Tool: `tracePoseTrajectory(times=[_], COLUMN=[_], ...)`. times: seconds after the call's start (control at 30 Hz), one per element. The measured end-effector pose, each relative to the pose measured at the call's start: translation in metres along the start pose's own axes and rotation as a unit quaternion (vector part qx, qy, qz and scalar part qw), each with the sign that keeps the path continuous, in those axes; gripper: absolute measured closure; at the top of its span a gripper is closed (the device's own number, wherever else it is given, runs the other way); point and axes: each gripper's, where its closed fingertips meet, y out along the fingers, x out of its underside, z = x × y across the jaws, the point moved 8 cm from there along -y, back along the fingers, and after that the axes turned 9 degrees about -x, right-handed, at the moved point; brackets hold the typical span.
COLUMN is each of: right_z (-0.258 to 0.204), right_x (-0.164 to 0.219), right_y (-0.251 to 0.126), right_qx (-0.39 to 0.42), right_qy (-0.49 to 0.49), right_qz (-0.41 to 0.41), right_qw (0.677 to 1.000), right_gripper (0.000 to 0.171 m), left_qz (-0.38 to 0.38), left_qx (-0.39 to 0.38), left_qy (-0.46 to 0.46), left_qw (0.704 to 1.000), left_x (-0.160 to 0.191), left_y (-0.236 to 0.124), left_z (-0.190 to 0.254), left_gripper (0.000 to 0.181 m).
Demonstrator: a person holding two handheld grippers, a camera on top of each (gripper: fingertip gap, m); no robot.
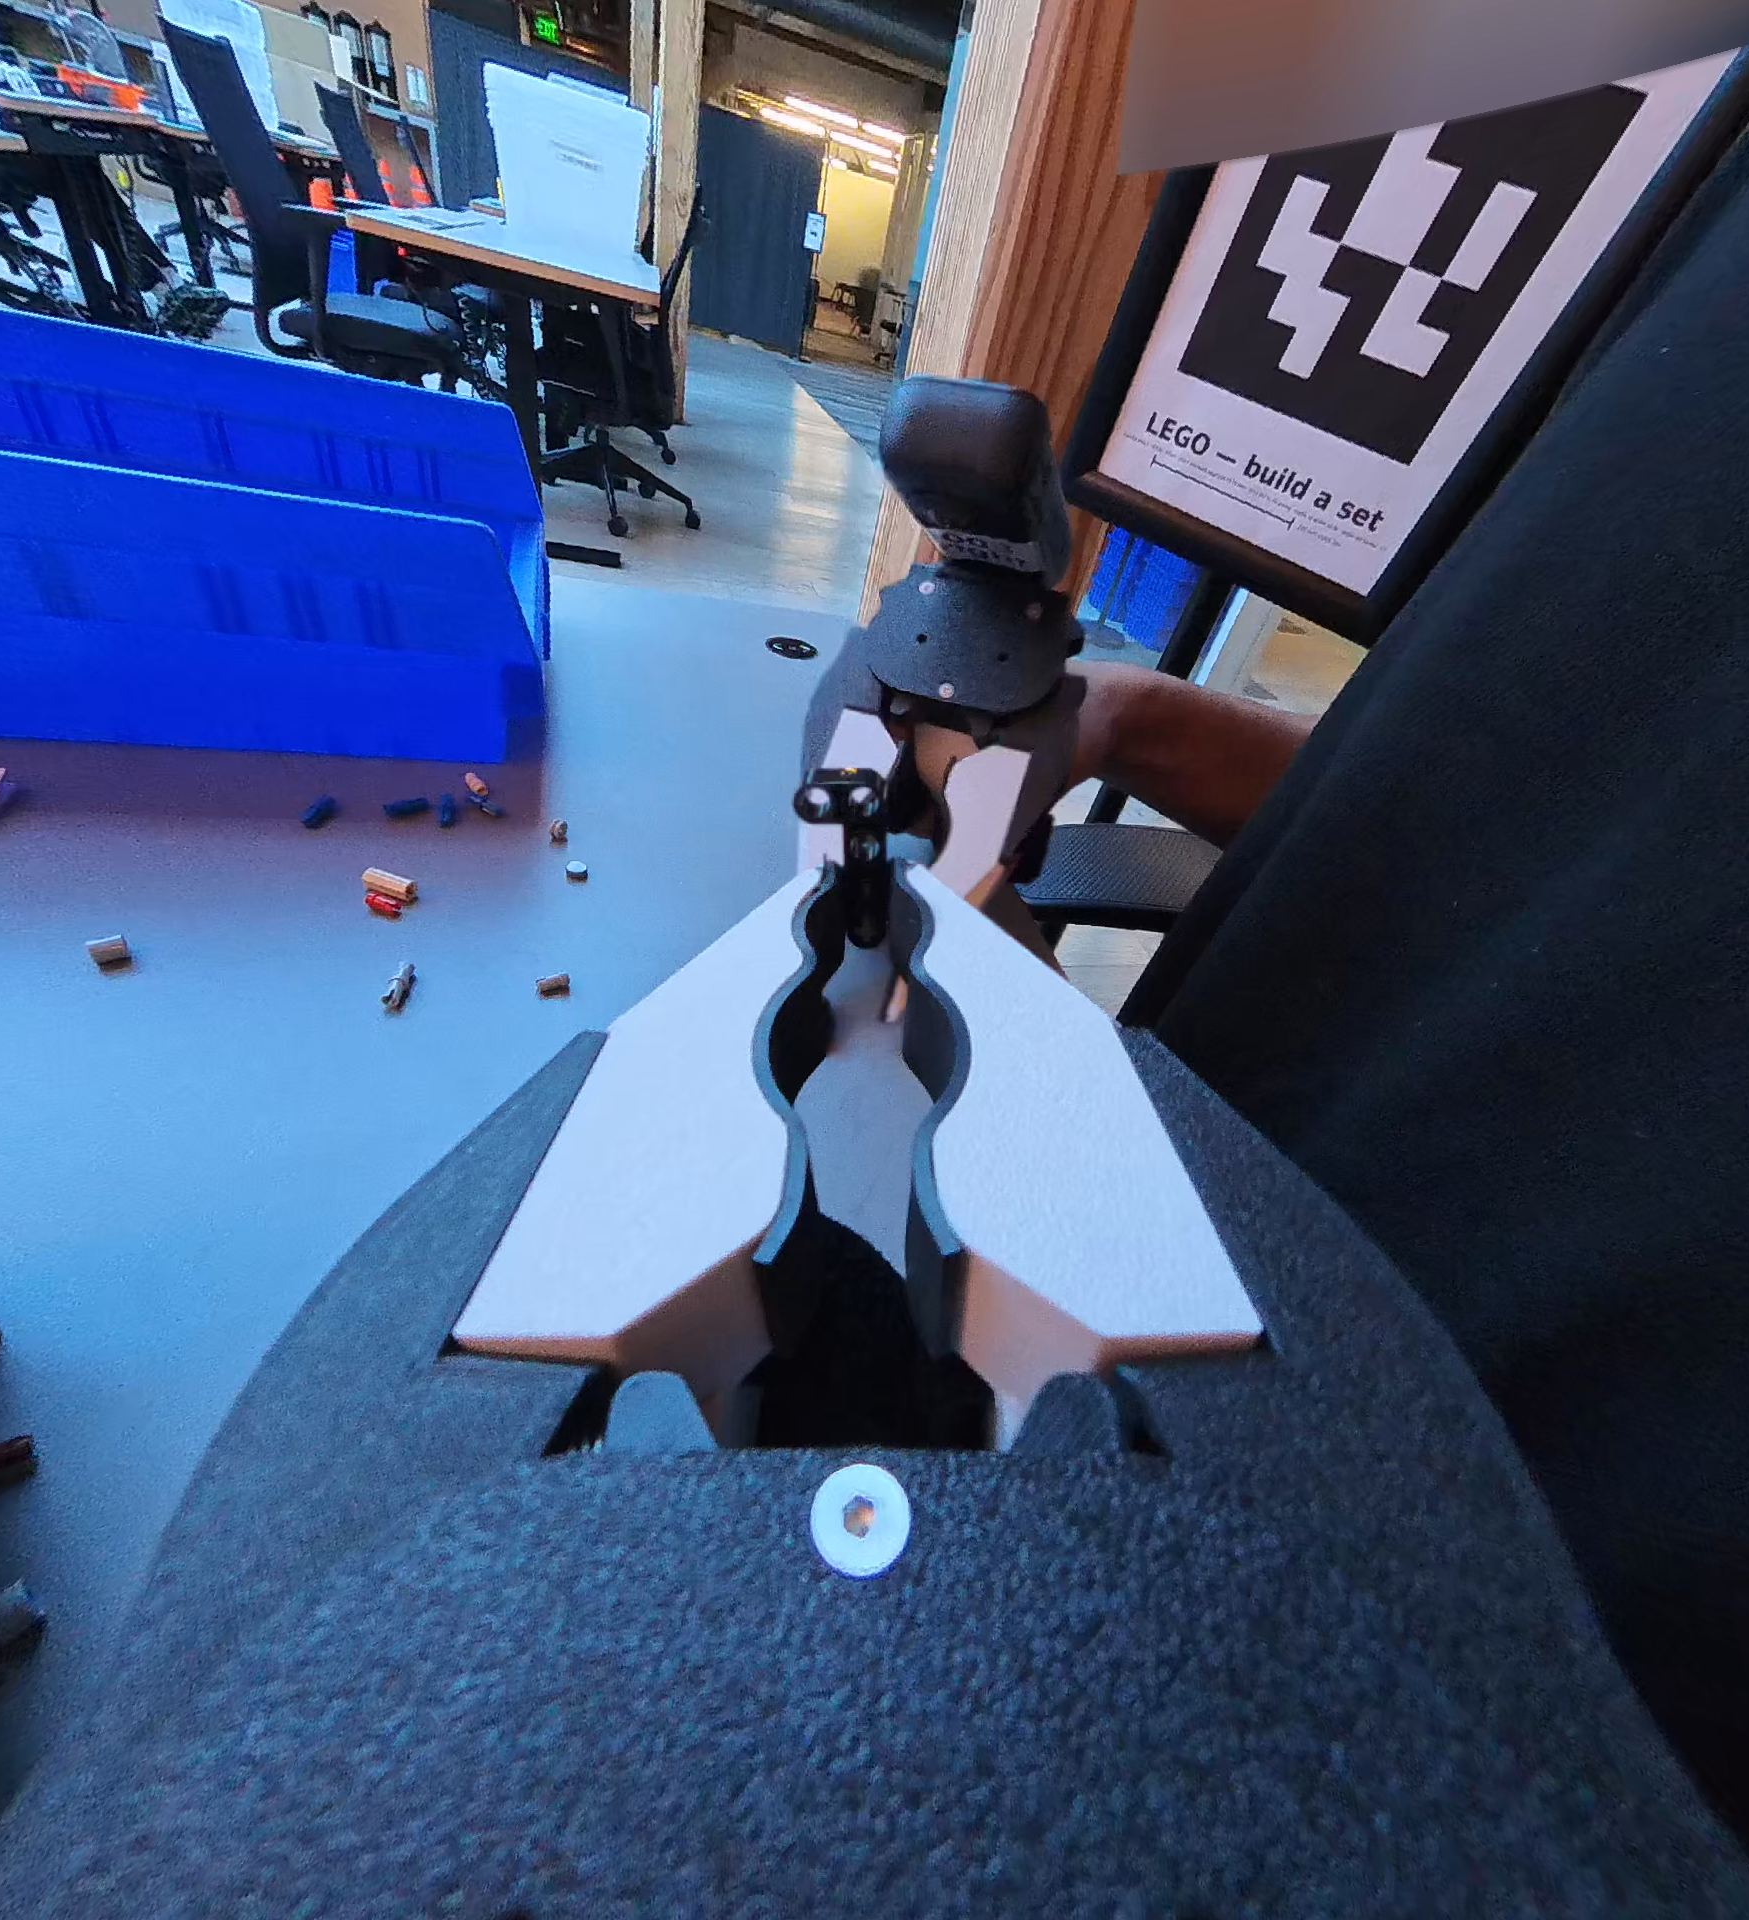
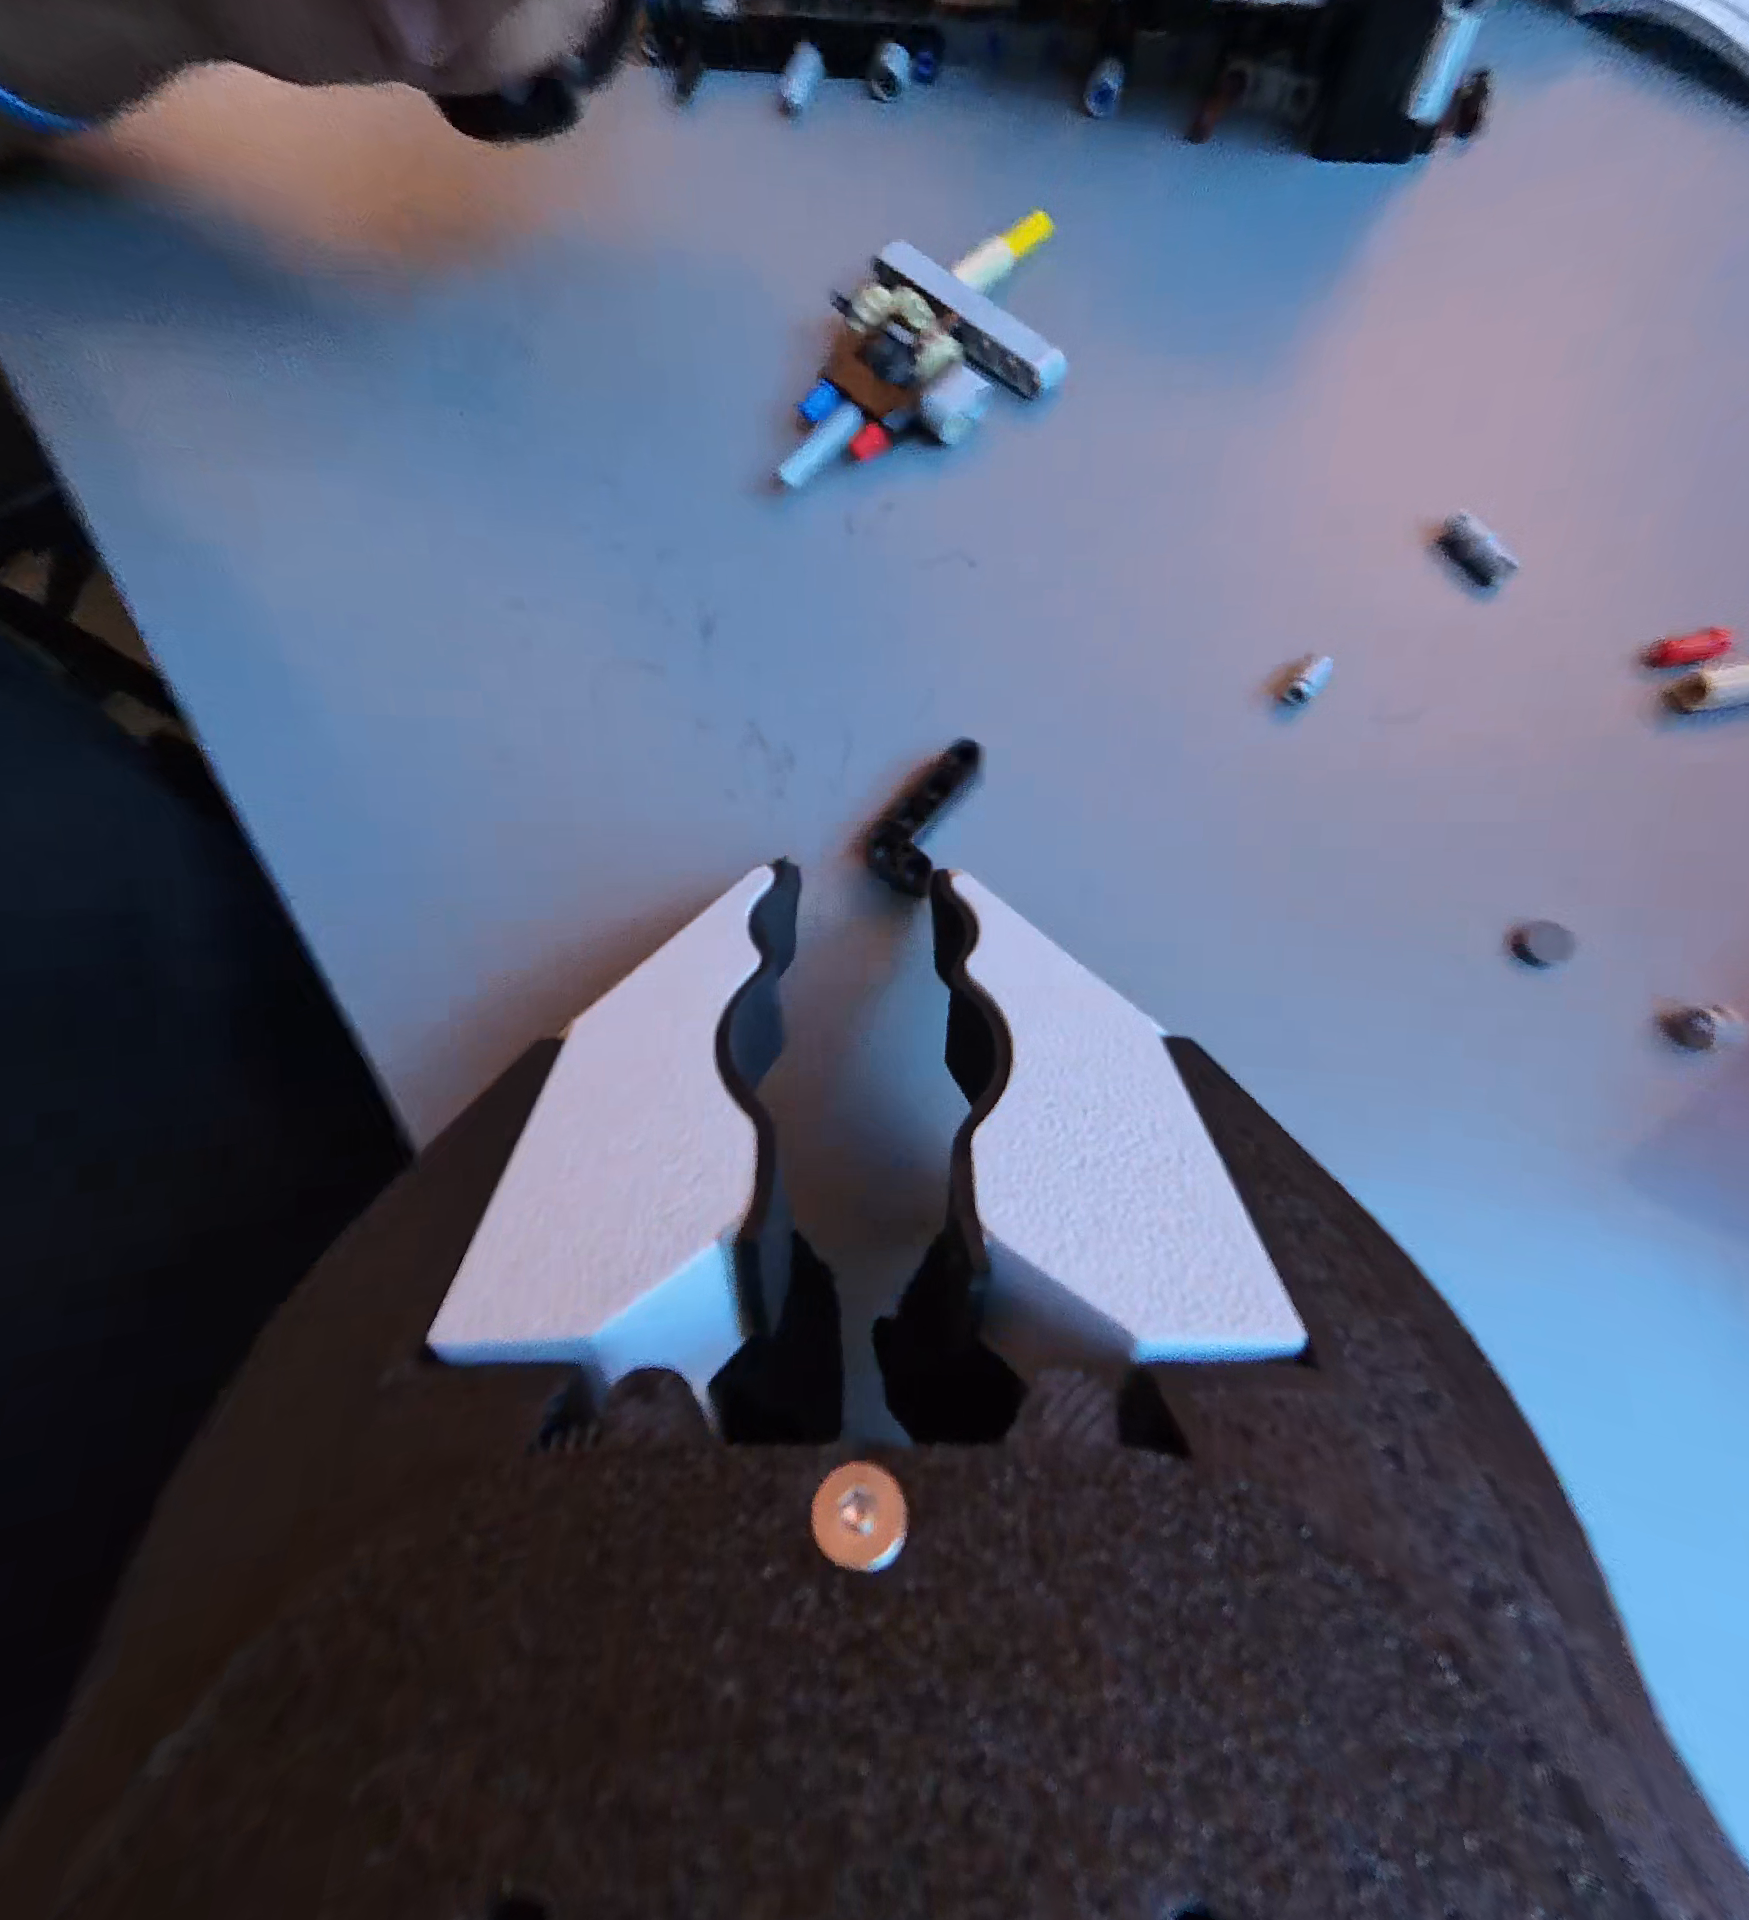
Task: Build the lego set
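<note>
The left tongs (image 1: pixel 862 894) are pinching a small black piece (image 1: pixel 854 847) at their very tips, jaws nearly together, holding it up above the tabletop (image 1: pixel 641 727) near its right edge. The right tongs (image 2: pixel 862 871) are gaping part-way with nothing between them, their tips hovering just beside a black angled beam (image 2: pixel 920 816) lying flat on the tabletop. Farther out toward the middle, a small sub-assembly (image 2: pixel 917 348) of grey, tan, yellow, blue and red parts is sitting finished only in part, as far as I can judge. Loose pins (image 1: pixel 390 891) are lying scattered beyond, with blue bins (image 1: pixel 226 582) along the far edge, so most of the build seems to be remaining.
</note>
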Motion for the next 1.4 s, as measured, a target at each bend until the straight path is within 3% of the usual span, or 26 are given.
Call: tracePoseTrajectory(times=[0.23,0.4,0.7,0.77,0.83,0.9,0.97,1.1,1.4], right_z=[0.000,-0.006,-0.004,-0.005,-0.010,-0.015,-0.018,-0.024,-0.027], right_x=[-0.009,-0.007,-0.007,-0.018,-0.044,-0.077,-0.099,-0.109,-0.105], right_y=[-0.003,0.009,0.016,0.008,-0.009,-0.027,-0.028,-0.004,0.005], right_qx=[0.018,0.040,0.040,0.041,0.008,-0.053,-0.113,-0.154,-0.138], right_qy=[-0.002,-0.037,-0.044,-0.032,-0.001,0.043,0.076,0.113,0.121], right_qz=[0.026,-0.007,0.006,0.063,0.198,0.367,0.463,0.479,0.470], right_qw=[0.999,0.998,0.998,0.997,0.980,0.928,0.876,0.857,0.863], right_gripper=[0.146,0.147,0.164,0.164,0.164,0.165,0.165,0.165,0.164], left_qz=[0.008,0.014,0.075,0.102,0.127,0.147,0.154,0.165,0.161], left_qx=[-0.007,-0.015,0.020,0.039,0.058,0.071,0.076,0.075,0.070], left_qy=[-0.006,-0.014,-0.095,-0.121,-0.141,-0.152,-0.151,-0.165,-0.161], left_qw=[1.000,1.000,0.992,0.987,0.980,0.975,0.973,0.969,0.971], left_x=[0.002,0.003,-0.003,-0.006,-0.008,-0.009,-0.009,-0.009,-0.010], left_y=[-0.008,-0.014,-0.028,-0.030,-0.031,-0.030,-0.027,-0.022,-0.017], left_z=[-0.003,-0.004,-0.013,-0.013,-0.013,-0.012,-0.009,-0.007,-0.003], left_gripper=[0.176,0.177,0.177,0.177,0.177,0.177,0.177,0.177,0.177])
